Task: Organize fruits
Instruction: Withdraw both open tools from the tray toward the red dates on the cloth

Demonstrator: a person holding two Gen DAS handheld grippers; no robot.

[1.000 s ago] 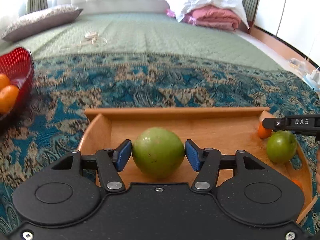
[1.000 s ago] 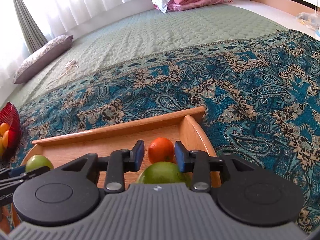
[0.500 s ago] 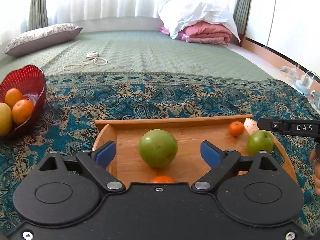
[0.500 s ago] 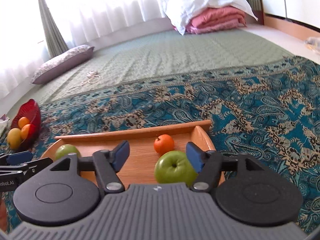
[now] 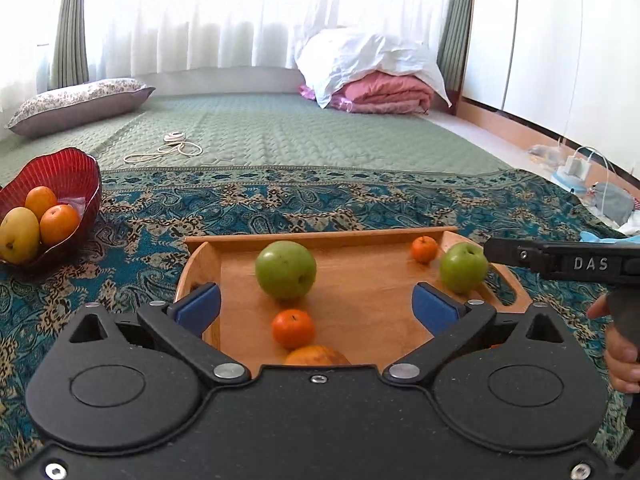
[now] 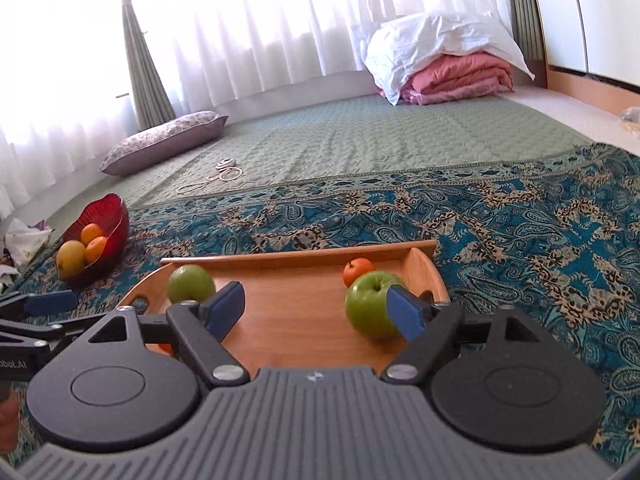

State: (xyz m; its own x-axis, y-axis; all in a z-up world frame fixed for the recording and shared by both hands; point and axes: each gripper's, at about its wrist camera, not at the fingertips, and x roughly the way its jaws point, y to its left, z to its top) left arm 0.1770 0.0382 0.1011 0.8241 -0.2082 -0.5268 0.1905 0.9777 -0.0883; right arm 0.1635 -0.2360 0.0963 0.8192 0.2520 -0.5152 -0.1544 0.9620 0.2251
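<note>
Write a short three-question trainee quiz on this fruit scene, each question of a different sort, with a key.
1. True or false: the left gripper is clamped on the large green apple.
2. Multiple choice: the red bowl sits (A) inside the wooden tray, (B) on the patterned blanket to the tray's left, (C) on the pink bedding.
3. Fill in: beside the smaller green apple near the wooden tray's far right corner lies a small ____.

Key:
1. False. Its jaws have just been opening and stand wide, with the apple free on the tray beyond them.
2. B.
3. Tangerine.
</note>
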